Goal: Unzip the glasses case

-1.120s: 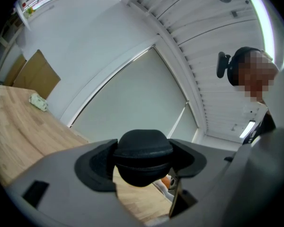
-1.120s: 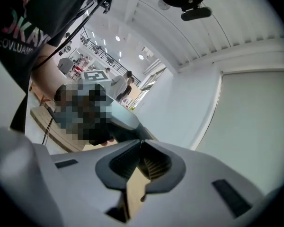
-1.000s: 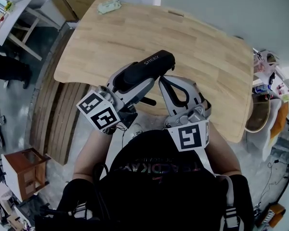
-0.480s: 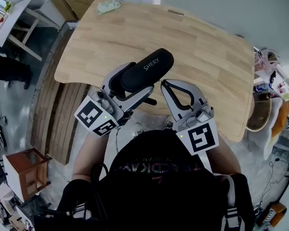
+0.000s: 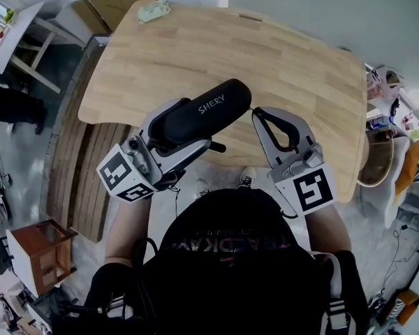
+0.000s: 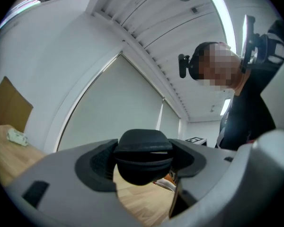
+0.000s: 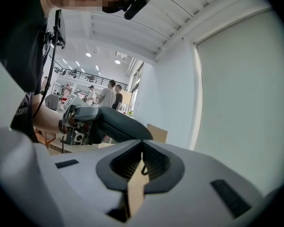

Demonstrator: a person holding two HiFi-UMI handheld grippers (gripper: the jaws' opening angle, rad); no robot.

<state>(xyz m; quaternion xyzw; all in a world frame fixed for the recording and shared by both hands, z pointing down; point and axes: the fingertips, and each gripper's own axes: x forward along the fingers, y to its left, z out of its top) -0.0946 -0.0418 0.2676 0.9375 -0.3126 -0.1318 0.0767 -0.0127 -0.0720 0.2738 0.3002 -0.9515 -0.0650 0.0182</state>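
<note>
One glasses case (image 5: 206,110) — two claws (image 5: 188,130) (image 5: 258,115)

The glasses case (image 5: 206,110) looks matt cloth, the table (image 5: 293,68) smooth wood.

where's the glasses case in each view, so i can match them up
Head view: glasses case at centre, clamped in the left tool.
Left gripper view: end-on at lower centre, between the jaws.
Right gripper view: left of centre.
Shared landmark: the wooden table.

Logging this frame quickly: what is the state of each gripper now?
Left gripper: closed on the glasses case.
Right gripper: closed, pinching the zipper pull.
</note>
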